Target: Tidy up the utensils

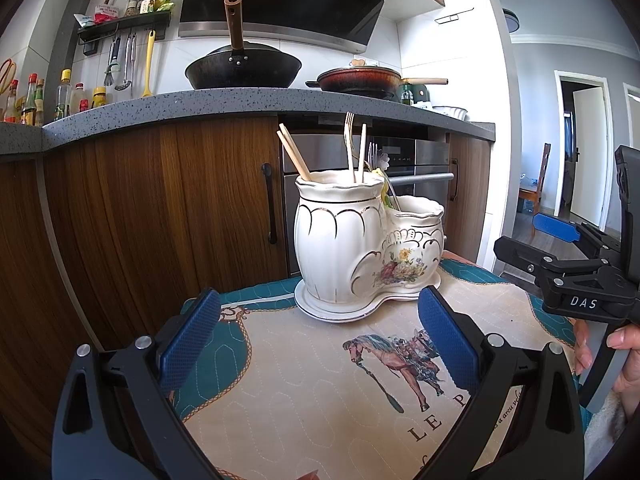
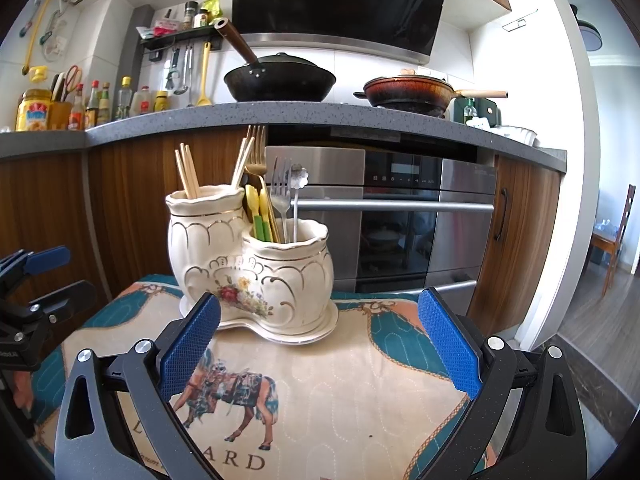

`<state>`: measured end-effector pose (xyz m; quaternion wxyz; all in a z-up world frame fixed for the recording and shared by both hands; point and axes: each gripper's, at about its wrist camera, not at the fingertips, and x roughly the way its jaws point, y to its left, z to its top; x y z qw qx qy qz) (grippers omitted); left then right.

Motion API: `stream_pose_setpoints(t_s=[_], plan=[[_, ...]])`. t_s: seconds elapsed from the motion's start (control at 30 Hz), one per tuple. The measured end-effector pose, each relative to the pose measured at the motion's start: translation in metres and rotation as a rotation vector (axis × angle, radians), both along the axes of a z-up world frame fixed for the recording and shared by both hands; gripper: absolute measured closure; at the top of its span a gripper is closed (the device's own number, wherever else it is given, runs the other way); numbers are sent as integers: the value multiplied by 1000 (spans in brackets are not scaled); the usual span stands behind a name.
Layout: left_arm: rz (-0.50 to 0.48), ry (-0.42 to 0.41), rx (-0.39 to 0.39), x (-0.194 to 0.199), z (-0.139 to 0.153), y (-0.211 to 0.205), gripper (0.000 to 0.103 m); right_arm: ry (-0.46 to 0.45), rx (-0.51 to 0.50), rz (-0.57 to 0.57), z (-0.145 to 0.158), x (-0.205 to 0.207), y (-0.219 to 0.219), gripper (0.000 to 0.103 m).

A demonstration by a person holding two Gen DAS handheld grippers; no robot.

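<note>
Quilted horse-print cloth (image 2: 360, 380) under everything; cream two-pot ceramic utensil holder with gold trim (image 2: 248, 268) stands at its far edge. Wooden chopsticks (image 2: 188, 170) in taller pot, forks and spoons (image 2: 280, 196) in lower. Your left gripper (image 1: 318, 340) and right gripper (image 2: 318, 340): fingers wide apart, holding nothing. Sorting looks done or between picks; next, choose any misplaced piece, close on its handle

Glossy glazed ceramic holder (image 2: 256, 268); pale wooden chopsticks (image 2: 188, 172); shiny metal forks (image 2: 280, 188); matt quilted cloth (image 2: 340, 392); rough-textured blue pads (image 2: 188, 344) on the gripper.
</note>
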<state>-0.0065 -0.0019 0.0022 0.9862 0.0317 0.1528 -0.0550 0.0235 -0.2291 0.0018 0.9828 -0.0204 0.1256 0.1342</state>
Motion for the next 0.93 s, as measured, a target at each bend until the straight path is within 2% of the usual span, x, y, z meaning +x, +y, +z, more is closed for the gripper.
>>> stream_pose_setpoints(t_s=[0.93], plan=[[0, 16, -4, 2, -2, 0, 5, 5, -1, -1, -2, 1, -1, 5]])
